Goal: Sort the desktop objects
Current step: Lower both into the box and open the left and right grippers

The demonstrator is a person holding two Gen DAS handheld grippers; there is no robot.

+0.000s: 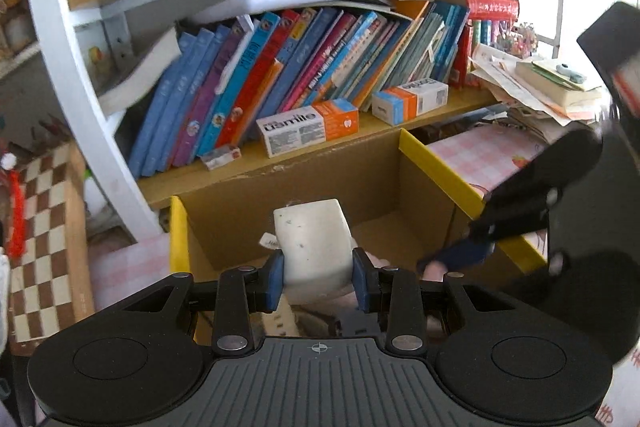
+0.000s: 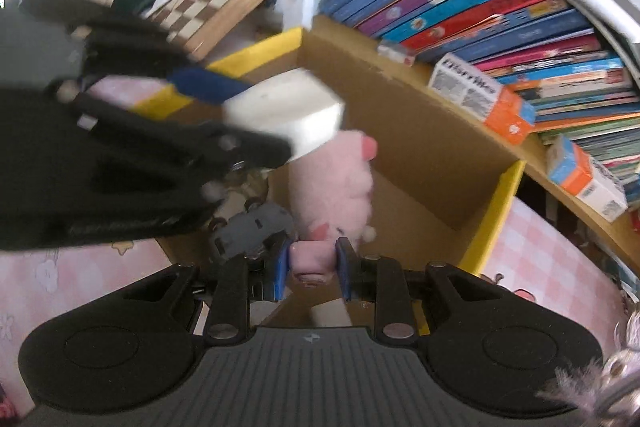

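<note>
My left gripper (image 1: 318, 277) is shut on a white block-shaped object (image 1: 314, 243) and holds it over the open cardboard box (image 1: 280, 203) with yellow-edged flaps. The block also shows in the right wrist view (image 2: 286, 111), between the left gripper's fingers (image 2: 208, 85). My right gripper (image 2: 311, 265) is shut on a small pink object (image 2: 310, 261) above the same box (image 2: 420, 131). A pink plush toy (image 2: 340, 183) and a grey toy car (image 2: 252, 227) lie in the box. The right gripper reaches in from the right in the left wrist view (image 1: 456, 255).
A wooden shelf (image 1: 400, 123) of leaning books (image 1: 280, 75) and two toothpaste boxes (image 1: 308, 125) stands right behind the box. A chessboard (image 1: 40, 239) lies to the left. Papers and a book stack (image 1: 552, 87) sit to the right on the pink checked tablecloth (image 1: 488, 151).
</note>
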